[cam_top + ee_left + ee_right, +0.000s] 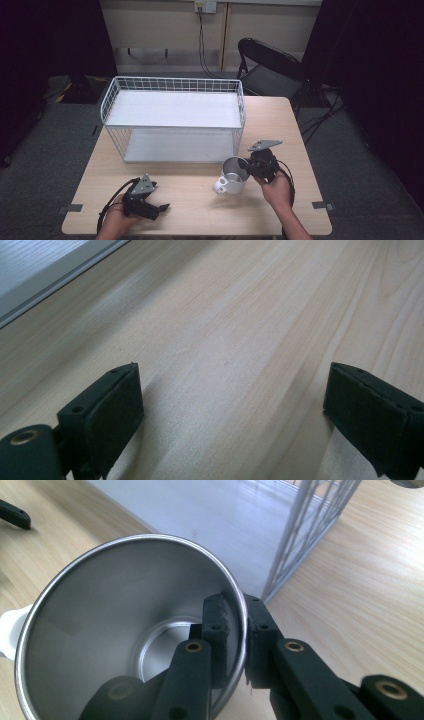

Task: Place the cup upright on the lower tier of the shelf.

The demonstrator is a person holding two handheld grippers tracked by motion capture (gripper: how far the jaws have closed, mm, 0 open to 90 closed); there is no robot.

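Right gripper [250, 165] has the metal cup [234, 176] by its rim: fingers [216, 625] pinch the wall, one inside, one outside. Cup sits right of centre on the surface [200, 210], just in front of the white wire rack [172, 117], tilted toward the gripper, white handle on its near-left side.

Left gripper [152, 206] rests near-left, fingers [107, 412] spread wide over bare wood, holding nothing.

Likely step: lift the cup into the rack. The rim pinch is thin, so keep the squeeze firm, lift slowly, and clear the rack's front wire before moving in.

Right gripper view shows the steel interior and the exact pinch point; high view shows the handle, tilt and rack layout. Left gripper view shows the rack's base edge [50, 270].
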